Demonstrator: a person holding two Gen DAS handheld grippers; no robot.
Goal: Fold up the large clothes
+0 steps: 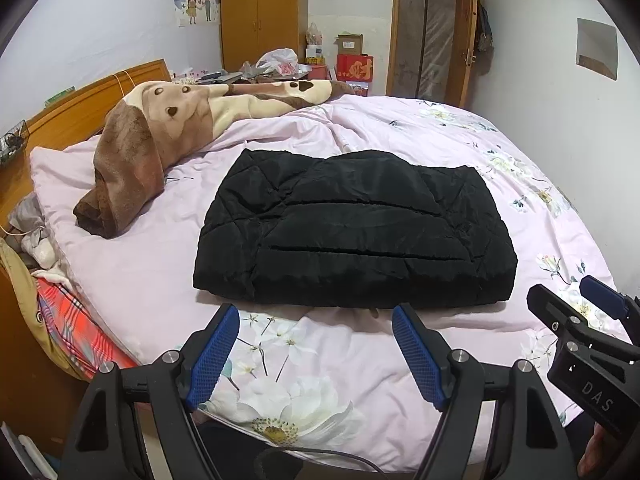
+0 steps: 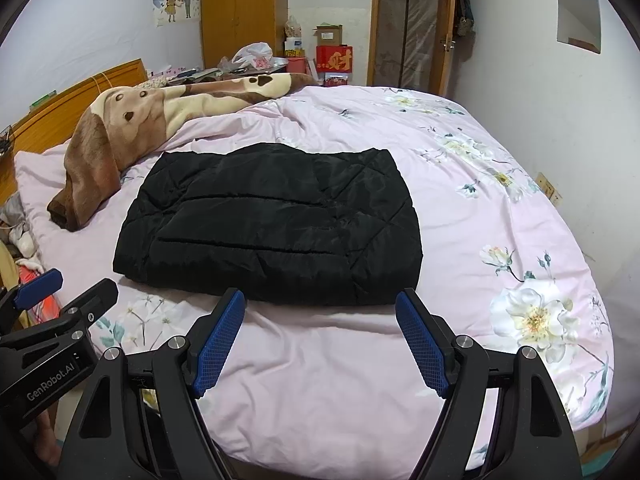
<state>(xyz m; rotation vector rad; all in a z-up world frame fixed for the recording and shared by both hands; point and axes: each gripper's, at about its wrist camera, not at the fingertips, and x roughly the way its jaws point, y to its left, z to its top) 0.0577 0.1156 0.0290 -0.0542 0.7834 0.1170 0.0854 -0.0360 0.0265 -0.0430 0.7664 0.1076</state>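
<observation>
My left gripper [image 1: 316,354] hangs wide open and empty, just short of the black jacket [image 1: 352,228], which lies folded on the bed [image 1: 320,364] straight ahead, long side running across me. My right gripper [image 2: 320,344] is equally spread, empty, about as near.

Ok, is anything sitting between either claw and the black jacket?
Nothing visible. Only bare floral duvet lies between the open left claw, the open right claw and the folded black jacket. The brown blanket lies off to the left.
</observation>
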